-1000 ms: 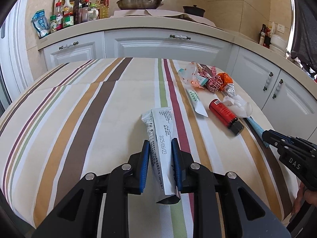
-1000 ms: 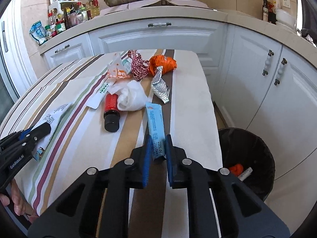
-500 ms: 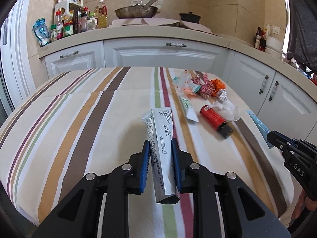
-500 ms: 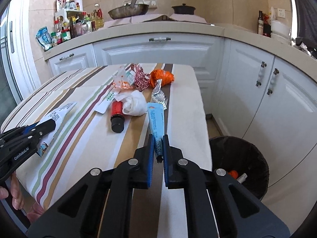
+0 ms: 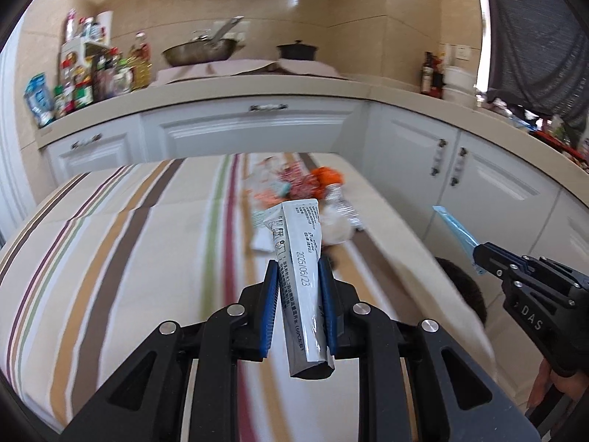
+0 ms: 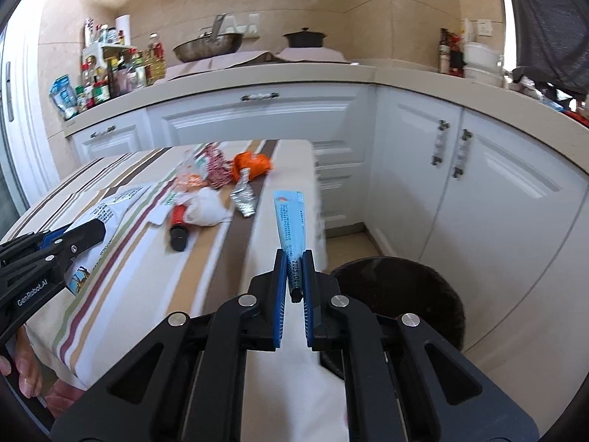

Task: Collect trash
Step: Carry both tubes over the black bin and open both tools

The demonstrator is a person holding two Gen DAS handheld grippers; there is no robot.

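Two tubes were in your grip: left claw (image 5: pixel 297 269) pinched a white tube (image 5: pixel 300 254), right claw (image 6: pixel 294 258) a flattened blue tube (image 6: pixel 291 224).

Trash heap (image 6: pixel 221 188) on table (image 6: pixel 121 294), bin (image 6: pixel 397 309) right of table

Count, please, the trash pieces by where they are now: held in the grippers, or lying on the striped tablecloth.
Held in grippers: 2, the white tube in the left gripper and the blue tube in the right gripper.
On the tablecloth: about 7, red bottle, white wad, foil strip, orange wrapper, red-white wrapper, two flat packets; the heap is blurred.
Total: about 9.
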